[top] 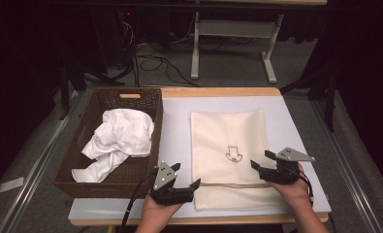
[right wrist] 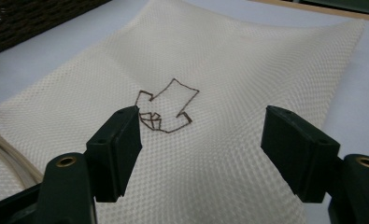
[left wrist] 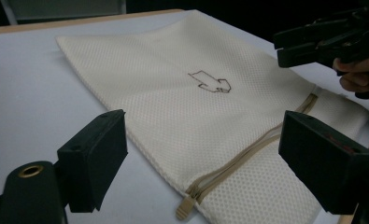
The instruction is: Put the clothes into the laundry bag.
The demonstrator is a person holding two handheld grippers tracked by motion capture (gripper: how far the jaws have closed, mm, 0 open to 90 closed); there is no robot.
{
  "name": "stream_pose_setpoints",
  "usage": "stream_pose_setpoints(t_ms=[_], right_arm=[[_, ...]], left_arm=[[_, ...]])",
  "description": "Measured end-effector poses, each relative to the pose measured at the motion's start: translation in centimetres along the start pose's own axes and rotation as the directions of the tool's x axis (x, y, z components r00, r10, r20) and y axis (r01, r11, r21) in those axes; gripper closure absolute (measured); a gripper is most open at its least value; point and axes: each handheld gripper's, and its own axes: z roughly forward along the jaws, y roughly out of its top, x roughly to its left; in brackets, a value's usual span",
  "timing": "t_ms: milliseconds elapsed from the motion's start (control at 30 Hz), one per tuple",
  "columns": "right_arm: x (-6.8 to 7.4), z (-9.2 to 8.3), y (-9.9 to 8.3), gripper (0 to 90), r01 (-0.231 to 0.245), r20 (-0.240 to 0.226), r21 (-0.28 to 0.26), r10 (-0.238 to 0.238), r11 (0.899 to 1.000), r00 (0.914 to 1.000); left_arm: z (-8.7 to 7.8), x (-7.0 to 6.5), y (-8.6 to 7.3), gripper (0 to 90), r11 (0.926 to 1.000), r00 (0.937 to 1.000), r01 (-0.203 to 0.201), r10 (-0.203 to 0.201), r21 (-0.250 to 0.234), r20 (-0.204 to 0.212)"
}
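At the left edge of the desk [top: 179, 104] stands a dark wicker basket [top: 82, 167] containing a crumpled white cloth [top: 119, 141]. To its right, a cream mesh laundry bag [top: 228, 131] lies flat on the desk's centre, reaching toward the near edge. The left gripper [top: 185, 175] hovers at the bag's near left corner, jaws open with nothing between them; the right gripper [top: 258, 159] sits above the bag's near right portion, jaws likewise open and empty. The left gripper view shows the closed zipper [left wrist: 247, 156] and its pull tab [left wrist: 186, 207] at the near corner. The right gripper view shows the brown embroidered outline [right wrist: 166, 107] up close; no readable lettering appears.
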Motion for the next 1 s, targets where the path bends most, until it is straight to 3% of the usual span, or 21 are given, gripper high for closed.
stream_pose_setpoints(t_ms=[133, 233, 300, 400, 467, 567, 633, 733, 833, 867, 900, 967, 1000], right_arm=[[-0.4, -0.4, -0.6, 28.2, -0.012, 0.029, 0.025, 0.011, 1.0, 0.9995], [-1.0, -0.7, -1.3, 28.1, -0.018, 0.069, 0.056, 0.014, 0.998, 0.9975], [-2.0, -0.7, -1.8, 28.1, -0.051, 0.106, 0.08, 0.043, 0.996, 0.9934], [-3.7, 0.0, -2.3, 28.1, -0.099, 0.132, 0.119, 0.083, 0.988, 0.9877], [-4.3, 0.5, -2.6, 28.1, -0.119, 0.123, 0.145, 0.101, 0.982, 0.9872], [-4.2, 0.6, -2.8, 30.3, -0.113, 0.108, 0.156, 0.097, 0.981, 0.9894], [-4.0, 0.7, -2.7, 31.9, -0.101, 0.098, 0.155, 0.087, 0.983, 0.9914], [-4.0, 0.9, -2.6, 35.2, -0.09, 0.092, 0.161, 0.076, 0.983, 0.9929], [-4.2, 1.0, -2.6, 40.9, -0.095, 0.083, 0.162, 0.082, 0.982, 0.9932], [-4.4, 1.2, -2.6, 50.8, -0.103, 0.069, 0.175, 0.093, 0.979, 0.9933], [-4.4, 1.2, -2.6, 50.8, -0.103, 0.069, 0.175, 0.093, 0.979, 0.9933], [-4.3, 1.4, -2.6, 59.6, -0.102, 0.06, 0.179, 0.093, 0.978, 0.9938], [-4.5, 1.4, -2.5, 69.9, -0.113, 0.052, 0.175, 0.106, 0.978, 0.993]], left_arm=[[-0.6, -0.2, 0.0, 16.0, 0.9994, 0.9996, -0.029, 0.029, -0.017, -0.001], [-0.8, -0.2, 0.0, 16.6, 0.9996, 0.9998, -0.016, 0.017, -0.022, 0.009], [-0.5, -0.3, -0.3, 16.7, 0.9999, 0.9997, -0.015, 0.015, 0.0, 0.017], [0.8, -0.6, -1.3, 21.3, 0.9979, 0.999, 0.017, -0.019, 0.062, 0.04], [1.9, -1.4, -2.0, 25.1, 0.9898, 0.9984, -0.016, 0.008, 0.141, 0.055], [3.0, -2.6, -2.9, 34.9, 0.9734, 0.996, -0.059, 0.042, 0.221, 0.079], [3.7, -3.1, -3.5, 40.4, 0.9582, 0.9955, -0.083, 0.068, 0.274, 0.066], [3.7, -3.4, -3.6, 48.3, 0.9569, 0.9962, -0.087, 0.082, 0.277, 0.029], [3.8, -3.4, -4.0, 66.4, 0.9511, 0.9956, -0.09, 0.078, 0.296, 0.052], [3.8, -3.5, -4.1, 75.5, 0.9517, 0.9947, -0.102, 0.093, 0.29, 0.045], [3.8, -3.7, -4.1, 75.5, 0.9502, 0.9935, -0.114, 0.108, 0.29, 0.034], [4.0, -3.7, -4.0, 85.7, 0.9473, 0.9932, -0.116, 0.109, 0.299, 0.039], [4.0, -3.7, -4.0, 89.8, 0.9473, 0.9932, -0.116, 0.109, 0.299, 0.04]])
